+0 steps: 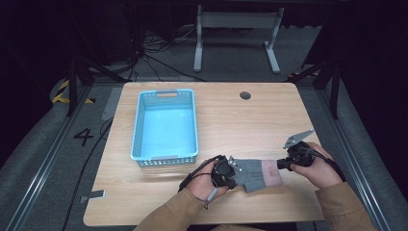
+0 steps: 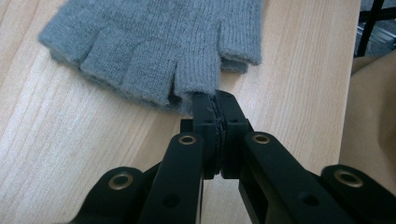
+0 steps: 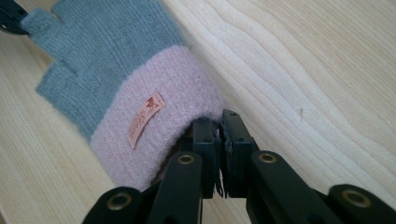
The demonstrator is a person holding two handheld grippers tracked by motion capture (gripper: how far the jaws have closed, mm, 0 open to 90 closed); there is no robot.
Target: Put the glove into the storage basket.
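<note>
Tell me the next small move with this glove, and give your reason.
Probably lift both ends together and carry the glove toward the blue basket. The left gripper is shut on a finger end, the right gripper on the pink cuff, the glove still lies flat on the table, and the basket is empty.

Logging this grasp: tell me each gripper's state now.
Left gripper: shut on the fingerless glove's finger end.
Right gripper: shut on its pink cuff.

I'm seeing a fuzzy knitted glove (image 3: 107, 60), grey wool with a softer pink cuff (image 3: 159, 102) and a small woven label (image 3: 145, 119). The surface (image 2: 70, 154) is pale matt wood grain. Both tools' jaws look matt black plastic; the basket (image 1: 165, 124) is smooth perforated blue plastic.
</note>
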